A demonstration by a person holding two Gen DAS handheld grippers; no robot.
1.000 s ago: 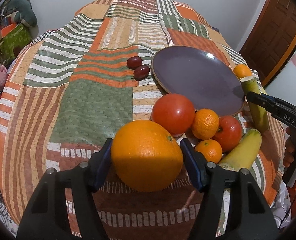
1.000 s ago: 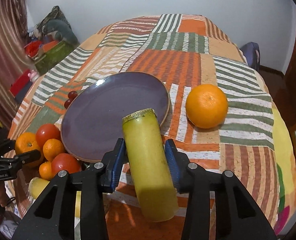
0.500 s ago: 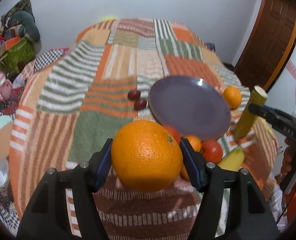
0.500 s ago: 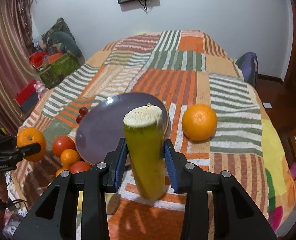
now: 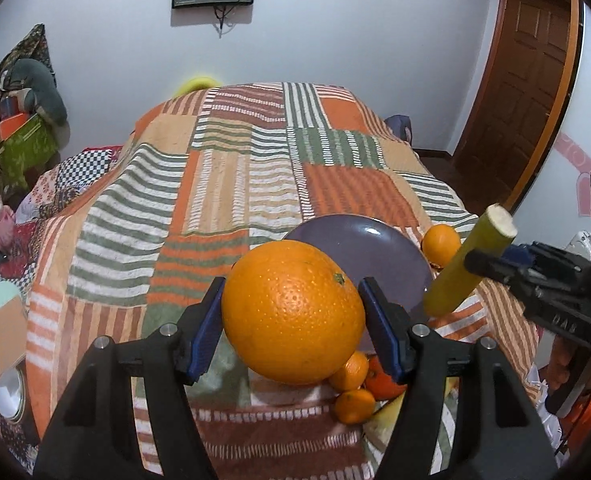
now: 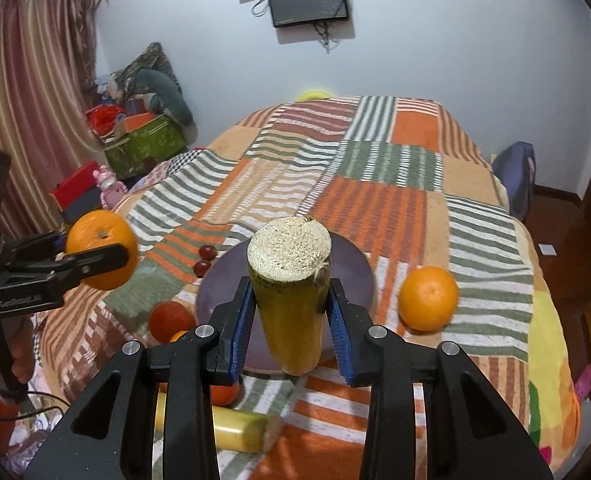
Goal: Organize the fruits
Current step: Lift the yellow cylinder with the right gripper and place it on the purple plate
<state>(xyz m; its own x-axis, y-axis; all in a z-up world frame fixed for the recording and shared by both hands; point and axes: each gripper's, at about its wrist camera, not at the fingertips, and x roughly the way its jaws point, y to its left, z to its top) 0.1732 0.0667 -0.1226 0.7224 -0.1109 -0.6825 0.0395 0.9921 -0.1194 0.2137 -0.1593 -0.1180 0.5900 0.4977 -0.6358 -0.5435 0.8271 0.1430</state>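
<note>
We see the left claw pinching a large orange with pebbled skin and a small green stem scar, held in the air above the purple plate on the patchwork bedspread. The right claw pinches a yellow-green sugarcane piece, upright, its pale fibrous cut end facing us, also held over the plate. A second orange lies on the bedspread just right of the plate. The held orange hides most of the small fruits beneath it, and another yellow stalk is partly covered by the claw. Two small dark red fruits sit beside the plate. White lettering on each claw's side is too blurred to read.
</note>
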